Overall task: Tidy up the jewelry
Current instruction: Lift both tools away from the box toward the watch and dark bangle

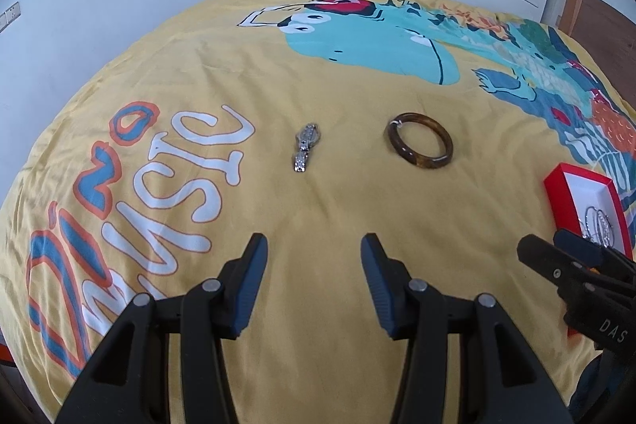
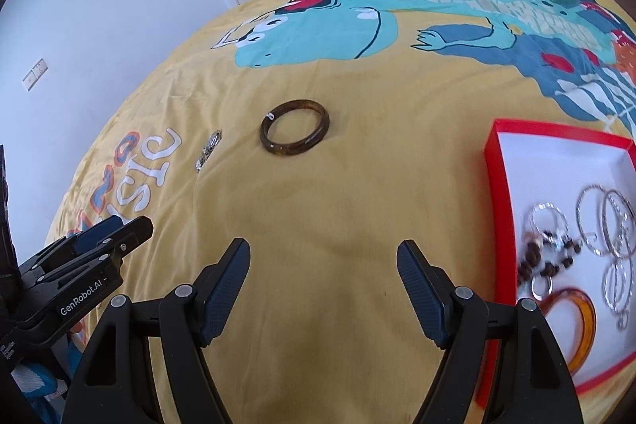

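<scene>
A brown bangle (image 1: pixel 420 140) lies flat on the yellow bedspread, ahead and right of my left gripper (image 1: pixel 314 245); it also shows in the right wrist view (image 2: pixel 294 134). A silver watch-like bracelet (image 1: pixel 304 146) lies left of it, also in the right wrist view (image 2: pixel 208 150). A red box with a white inside (image 2: pixel 501 185) sits at the right and holds several silver bangles (image 2: pixel 608 221), dark beads and an amber bangle (image 2: pixel 580 320). My right gripper (image 2: pixel 324 253) is open and empty over bare bedspread, left of the box. My left gripper is open and empty.
The bedspread (image 1: pixel 338 209) has a dinosaur print and large lettering at the left. The red box shows at the right edge of the left wrist view (image 1: pixel 556 193), with the right gripper beside it. A door and an open wardrobe stand beyond the bed.
</scene>
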The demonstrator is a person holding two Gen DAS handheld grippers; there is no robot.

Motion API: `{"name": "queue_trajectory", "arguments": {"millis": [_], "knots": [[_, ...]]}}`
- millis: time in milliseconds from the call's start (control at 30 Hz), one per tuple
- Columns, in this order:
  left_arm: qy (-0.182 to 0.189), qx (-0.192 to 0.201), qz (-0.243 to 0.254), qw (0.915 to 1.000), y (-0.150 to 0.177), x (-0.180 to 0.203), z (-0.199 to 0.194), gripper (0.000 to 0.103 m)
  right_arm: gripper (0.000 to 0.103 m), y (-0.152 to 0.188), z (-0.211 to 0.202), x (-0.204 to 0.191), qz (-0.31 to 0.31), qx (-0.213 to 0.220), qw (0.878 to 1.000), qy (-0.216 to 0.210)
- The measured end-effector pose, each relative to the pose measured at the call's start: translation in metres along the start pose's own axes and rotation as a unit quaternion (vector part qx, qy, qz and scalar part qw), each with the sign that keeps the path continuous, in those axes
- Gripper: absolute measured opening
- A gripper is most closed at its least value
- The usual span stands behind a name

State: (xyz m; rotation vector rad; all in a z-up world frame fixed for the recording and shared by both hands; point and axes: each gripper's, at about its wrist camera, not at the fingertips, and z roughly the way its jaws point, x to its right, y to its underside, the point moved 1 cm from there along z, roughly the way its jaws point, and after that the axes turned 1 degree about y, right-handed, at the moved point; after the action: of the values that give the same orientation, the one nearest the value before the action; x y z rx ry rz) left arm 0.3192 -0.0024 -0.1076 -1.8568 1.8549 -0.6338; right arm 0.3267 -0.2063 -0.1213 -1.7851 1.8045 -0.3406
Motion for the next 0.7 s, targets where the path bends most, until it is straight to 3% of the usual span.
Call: {"name": "queue_trajectory", "arguments": {"millis": [467,700], "knots": [[-0.008,-0.002,0.004,1.0000,-0.017,-0.008,0.033,0.047,0.075,-0.028,0.024,-0.002,-0.013,0.005,1.000,-0.005],[-0.001,0.010,-0.022,0.9997,-0.035,-0.030,0.053,0.047,0.075,-0.047,0.041,-0.005,-0.020,0.006,1.000,-0.004]]}}
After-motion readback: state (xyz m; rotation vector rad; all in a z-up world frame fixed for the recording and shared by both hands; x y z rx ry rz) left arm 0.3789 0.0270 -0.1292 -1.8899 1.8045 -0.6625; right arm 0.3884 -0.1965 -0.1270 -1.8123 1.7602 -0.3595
